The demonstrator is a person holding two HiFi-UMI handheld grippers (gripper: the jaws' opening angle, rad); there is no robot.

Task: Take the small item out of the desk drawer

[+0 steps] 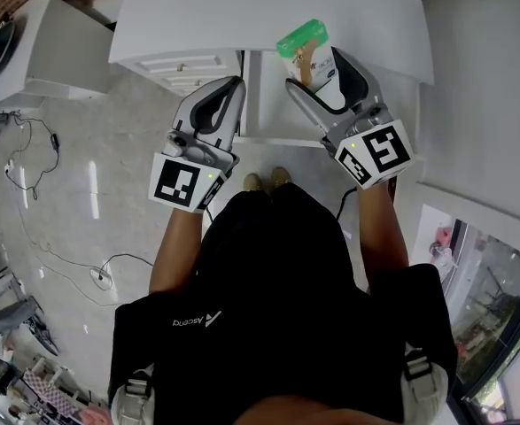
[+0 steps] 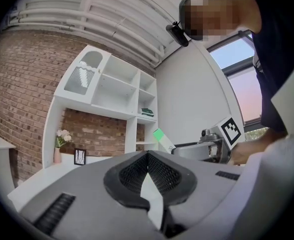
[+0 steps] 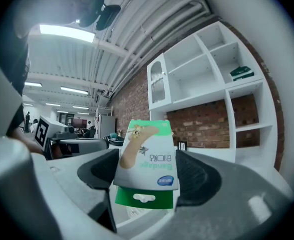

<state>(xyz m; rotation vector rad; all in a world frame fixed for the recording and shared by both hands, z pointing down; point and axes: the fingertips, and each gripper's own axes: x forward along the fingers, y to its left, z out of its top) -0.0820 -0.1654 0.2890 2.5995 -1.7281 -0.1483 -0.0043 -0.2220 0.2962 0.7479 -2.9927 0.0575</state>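
Here, the right gripper (image 1: 314,67) holds a bandage box (image 1: 305,41) up over the white desk (image 1: 242,11).
Both forearms reach forward from the body, grippers near each other, marker cubes nearest the person. The right jaws clamp the box's (image 3: 147,156) lower half, and its green top stands above them, past the open drawer (image 1: 264,104). The left gripper (image 1: 237,85) points the same way just beside it, jaws pressed together with nothing between. White shelves (image 3: 207,74) against brick rise beyond the desk.
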